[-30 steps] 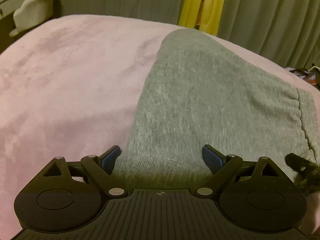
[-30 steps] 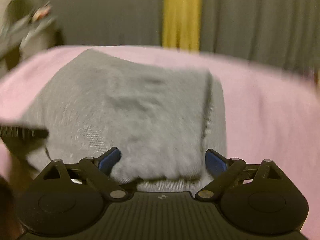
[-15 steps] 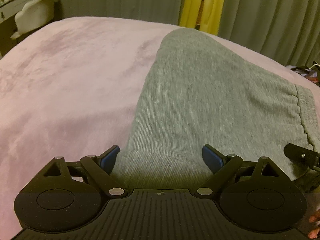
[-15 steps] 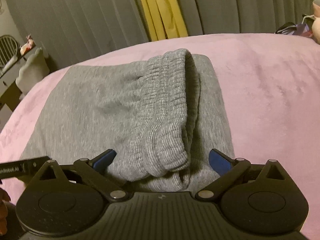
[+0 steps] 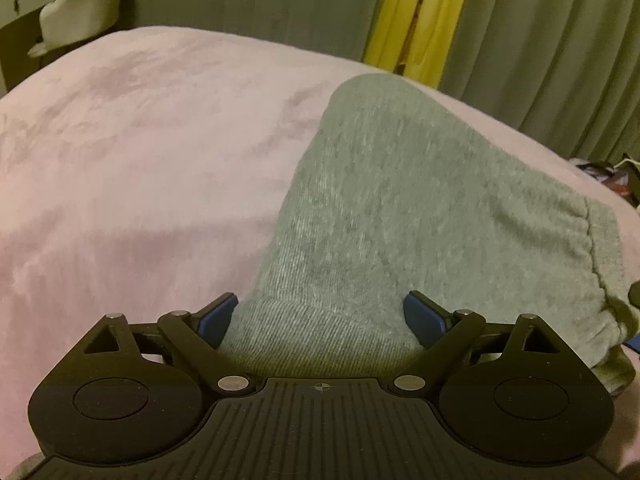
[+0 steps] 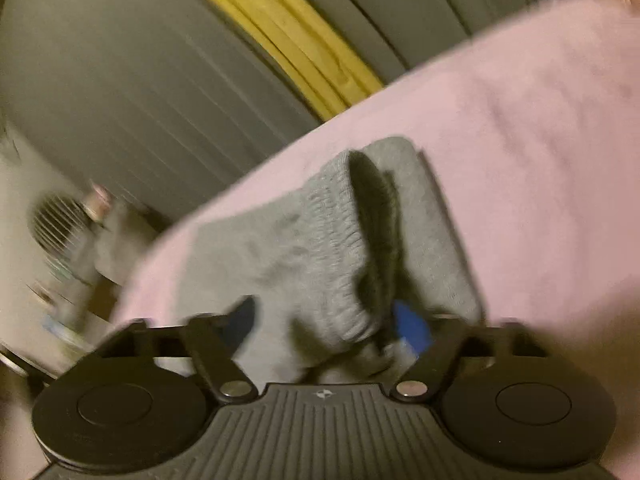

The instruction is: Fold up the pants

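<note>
Grey sweatpants [image 5: 400, 200] lie folded on a pink blanket [image 5: 140, 140]. My left gripper [image 5: 320, 316] stands open low over their near folded edge, and the fabric bulges up between its blue pads [image 5: 216, 316] without being pinched. In the blurred, tilted right wrist view the ribbed waistband [image 6: 340, 240] stands up in a bunch with a dark opening beside it. My right gripper [image 6: 326, 326] straddles this bunch and its jaws are closing on it. Its pads [image 6: 412, 332] sit close against the cloth, and the grip does not look tight.
Grey curtains [image 5: 540, 60] with a yellow strip [image 5: 404, 20] hang behind the bed. A pale chair [image 5: 80, 12] stands beyond the bed's far left corner. A fan [image 6: 56, 220] and small clutter sit off the bed's left side. Dark items [image 5: 612, 176] lie past the right edge.
The right gripper has rolled so its view tilts, shifted along the waistband, and its jaws have narrowed around the bunched waistband. The left gripper and the fold under it have stayed put.
</note>
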### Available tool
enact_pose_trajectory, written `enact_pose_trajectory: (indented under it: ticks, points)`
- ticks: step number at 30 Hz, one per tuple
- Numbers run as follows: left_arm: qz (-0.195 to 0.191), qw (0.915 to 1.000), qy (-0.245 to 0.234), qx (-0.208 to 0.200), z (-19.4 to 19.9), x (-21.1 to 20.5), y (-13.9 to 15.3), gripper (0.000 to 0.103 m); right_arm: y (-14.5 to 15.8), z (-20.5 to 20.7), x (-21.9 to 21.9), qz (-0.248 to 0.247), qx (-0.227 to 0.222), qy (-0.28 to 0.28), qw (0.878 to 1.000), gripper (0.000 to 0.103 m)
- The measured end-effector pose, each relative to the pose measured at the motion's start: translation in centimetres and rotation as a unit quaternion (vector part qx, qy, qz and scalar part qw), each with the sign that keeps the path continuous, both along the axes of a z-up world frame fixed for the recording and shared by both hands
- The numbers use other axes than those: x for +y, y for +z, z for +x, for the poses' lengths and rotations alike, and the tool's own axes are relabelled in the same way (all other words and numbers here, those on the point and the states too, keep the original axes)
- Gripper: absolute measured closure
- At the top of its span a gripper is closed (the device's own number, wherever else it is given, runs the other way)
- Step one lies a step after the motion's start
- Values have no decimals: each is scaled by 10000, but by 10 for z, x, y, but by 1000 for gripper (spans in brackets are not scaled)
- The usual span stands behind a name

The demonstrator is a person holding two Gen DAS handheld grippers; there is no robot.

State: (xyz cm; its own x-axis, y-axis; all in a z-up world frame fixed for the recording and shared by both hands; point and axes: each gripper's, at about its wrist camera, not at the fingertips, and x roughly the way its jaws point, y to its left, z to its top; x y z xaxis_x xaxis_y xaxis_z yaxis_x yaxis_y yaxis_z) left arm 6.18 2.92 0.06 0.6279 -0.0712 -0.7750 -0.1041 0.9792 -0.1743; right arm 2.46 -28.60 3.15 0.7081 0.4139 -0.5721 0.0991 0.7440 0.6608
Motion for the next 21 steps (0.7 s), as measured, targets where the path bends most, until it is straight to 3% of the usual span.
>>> enact_pose_trajectory:
  ticks: [2,4,5,6,7,11,13,17,19,21]
  points:
    - [-52,10000,49,-58,-2,2,1,12,-12,1,-5,356,280,-26,9990,45]
    - [-134,9998,99,-134,-7,4,4,12,-17,6,-3,219,457,-42,9987,44]
    - [-168,9996,116,-173,-10,5,7,12,-17,9,-2,217,462,-31,9987,32]
    - [-203,9995,110,-206,-13,6,8,12,-17,11,-1,339,430,21,9985,13]
    - [-225,9994,100,-237,-15,7,10,12,-17,14,2,485,384,141,9980,9]
    - [-354,9986,108,-367,-29,10,18,11,-5,17,14,62,489,272,9984,11]
    - [-468,9979,171,-415,-32,12,19,11,-8,15,17,20,421,264,9988,16]
    - [-486,9979,244,-349,-29,11,17,11,-16,29,16,95,465,179,9987,65]
    - [-576,9973,227,-384,-31,14,18,11,-25,38,11,434,628,130,9970,65]
    - [-705,9963,271,-407,-33,19,19,11,-23,41,12,392,639,161,9971,67]
